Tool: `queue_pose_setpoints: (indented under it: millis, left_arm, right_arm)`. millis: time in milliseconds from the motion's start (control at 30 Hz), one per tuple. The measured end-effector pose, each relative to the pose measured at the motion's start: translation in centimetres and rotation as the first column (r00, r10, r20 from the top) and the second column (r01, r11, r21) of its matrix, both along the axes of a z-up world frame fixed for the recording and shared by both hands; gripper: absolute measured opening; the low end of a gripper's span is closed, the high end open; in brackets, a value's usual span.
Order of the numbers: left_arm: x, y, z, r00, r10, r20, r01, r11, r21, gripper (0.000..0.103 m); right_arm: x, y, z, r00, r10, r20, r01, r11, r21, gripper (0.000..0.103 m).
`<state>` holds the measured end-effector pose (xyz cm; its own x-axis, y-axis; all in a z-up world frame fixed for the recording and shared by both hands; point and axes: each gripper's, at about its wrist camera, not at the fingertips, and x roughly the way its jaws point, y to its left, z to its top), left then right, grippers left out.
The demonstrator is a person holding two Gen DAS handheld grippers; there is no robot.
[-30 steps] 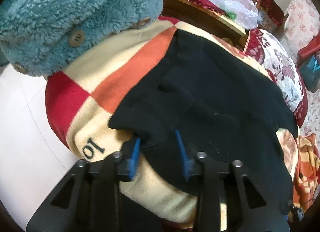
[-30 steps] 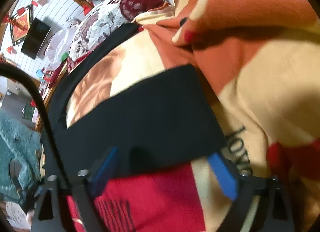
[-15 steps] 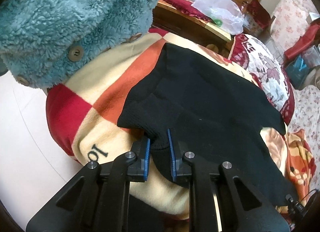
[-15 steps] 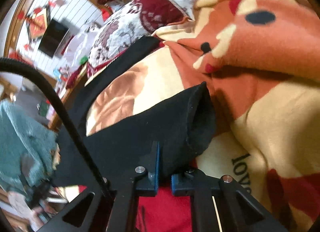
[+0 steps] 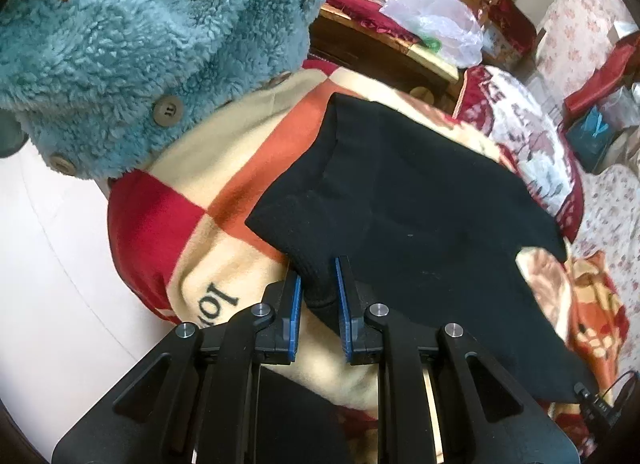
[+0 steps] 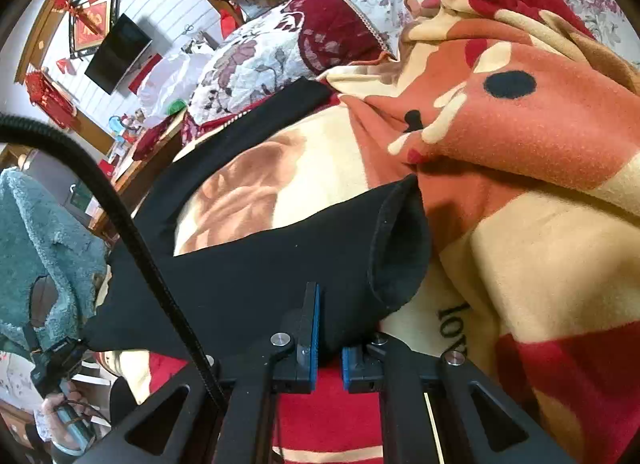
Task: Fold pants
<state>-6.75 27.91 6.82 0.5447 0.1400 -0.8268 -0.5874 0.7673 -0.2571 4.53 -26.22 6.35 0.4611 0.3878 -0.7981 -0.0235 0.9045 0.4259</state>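
Black knit pants (image 5: pixel 420 200): left gripper (image 5: pixel 318 296) pinches the waistband, teal fleece jacket (image 5: pixel 152 44) behind; right gripper (image 6: pixel 328 344), just closed, clamps a cuffed leg; orange-cream blanket (image 6: pixel 540 256) beneath.

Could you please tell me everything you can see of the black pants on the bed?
The black pants are plain, of a soft knit or fleece-like fabric. They lie spread on a red, orange and cream blanket. The left gripper is shut on a bunched waist corner, lifting it slightly off the blanket. The right gripper is shut on the lower edge of one leg, beside the cuff, which gapes open and shows a fuzzy lining. The other leg stretches away towards a floral quilt.
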Motion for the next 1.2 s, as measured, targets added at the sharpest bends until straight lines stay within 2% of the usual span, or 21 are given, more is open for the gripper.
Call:
queue_pose_setpoints:
  millis: [233,267,367,533,700,833,1000,1033,1133,1200]
  left_arm:
    - [0.6,-0.5,-2.5,0.995,0.01,-0.097,-0.009,1.0,0.013,0.015]
    - [0.6,-0.6,-2.6,0.995,0.011,-0.099,-0.009,1.0,0.019,0.015]
    - [0.8,-1.2,-2.5,0.993,0.01,-0.119,-0.004,0.999,0.046,0.015]
    - [0.9,-2.0,-2.1,0.99,-0.013,-0.142,0.028,0.995,0.1,0.016]
    - [0.3,-2.3,-1.5,0.989,-0.019,-0.15,0.036,0.993,0.109,0.017]
    - [-0.4,-2.8,-0.4,0.99,-0.016,-0.142,0.036,0.99,0.136,0.017]
    - [-0.9,-3.6,1.1,0.993,-0.021,-0.115,0.041,0.984,0.173,0.017]
    - [-1.0,-3.7,1.4,0.994,-0.022,-0.11,0.042,0.983,0.181,0.021]
    - [-1.3,-4.0,2.4,0.998,-0.038,-0.059,0.046,0.987,0.154,0.052]
    - [-1.2,-4.2,3.0,0.999,-0.038,-0.034,0.043,0.987,0.153,0.055]
  right_arm:
    - [0.7,1.1,-4.0,0.992,0.005,-0.125,-0.023,0.989,-0.144,0.009]
    - [0.7,1.1,-3.9,0.993,0.003,-0.118,-0.023,0.986,-0.168,0.015]
    - [0.6,1.4,-3.3,0.993,-0.013,-0.114,-0.021,0.956,-0.292,0.048]
    - [0.1,-0.1,-2.0,0.993,-0.068,-0.093,0.04,0.961,-0.275,0.049]
    - [-0.3,0.6,0.7,0.999,-0.05,-0.018,0.044,0.969,-0.245,0.049]
    - [-0.4,2.7,2.2,0.998,0.025,0.049,-0.015,0.98,-0.199,0.049]
    - [0.2,5.6,1.9,0.991,0.126,0.042,-0.115,0.974,-0.195,0.049]
    - [0.1,5.9,1.7,0.99,0.137,0.032,-0.128,0.973,-0.192,0.049]
    - [0.5,6.9,1.1,0.986,0.164,0.021,-0.159,0.973,-0.168,0.049]
    - [1.0,7.6,0.8,0.984,0.18,0.017,-0.175,0.971,-0.165,0.05]
